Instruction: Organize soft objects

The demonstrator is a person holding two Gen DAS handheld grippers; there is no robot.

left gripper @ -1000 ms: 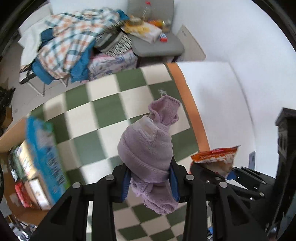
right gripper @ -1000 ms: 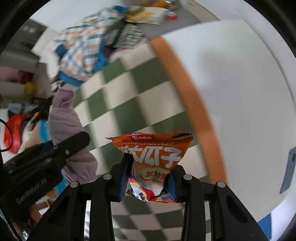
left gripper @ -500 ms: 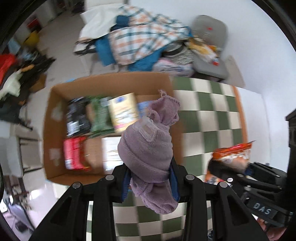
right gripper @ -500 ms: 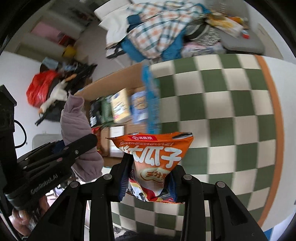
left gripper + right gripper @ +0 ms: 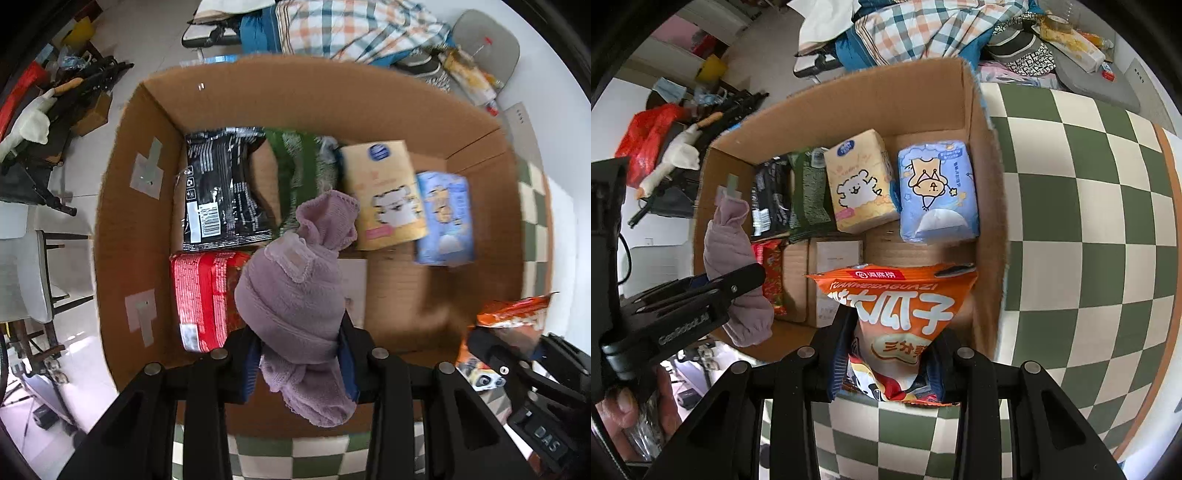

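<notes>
My left gripper (image 5: 301,363) is shut on a lilac knitted sock (image 5: 295,295) and holds it above the open cardboard box (image 5: 122,229). The sock also shows at the left of the right wrist view (image 5: 727,240). My right gripper (image 5: 886,365) is shut on an orange snack bag (image 5: 897,306), held over the box's near right corner (image 5: 991,221); the bag also shows at the right in the left wrist view (image 5: 513,317). The box holds a black packet (image 5: 221,192), a green packet (image 5: 295,170), a red packet (image 5: 203,295), a yellow tissue pack (image 5: 858,184) and a blue tissue pack (image 5: 938,192).
The box stands beside a green and cream checked tablecloth (image 5: 1089,221). Behind it lie a plaid shirt (image 5: 923,29) and clothes on a grey chair (image 5: 1108,81). Floor clutter, a red bag (image 5: 646,136) and a white chair (image 5: 22,273) are to the left.
Both grippers swung left from over the checked cloth to above the open box, still holding the sock and the snack bag. The box now fills both views.
</notes>
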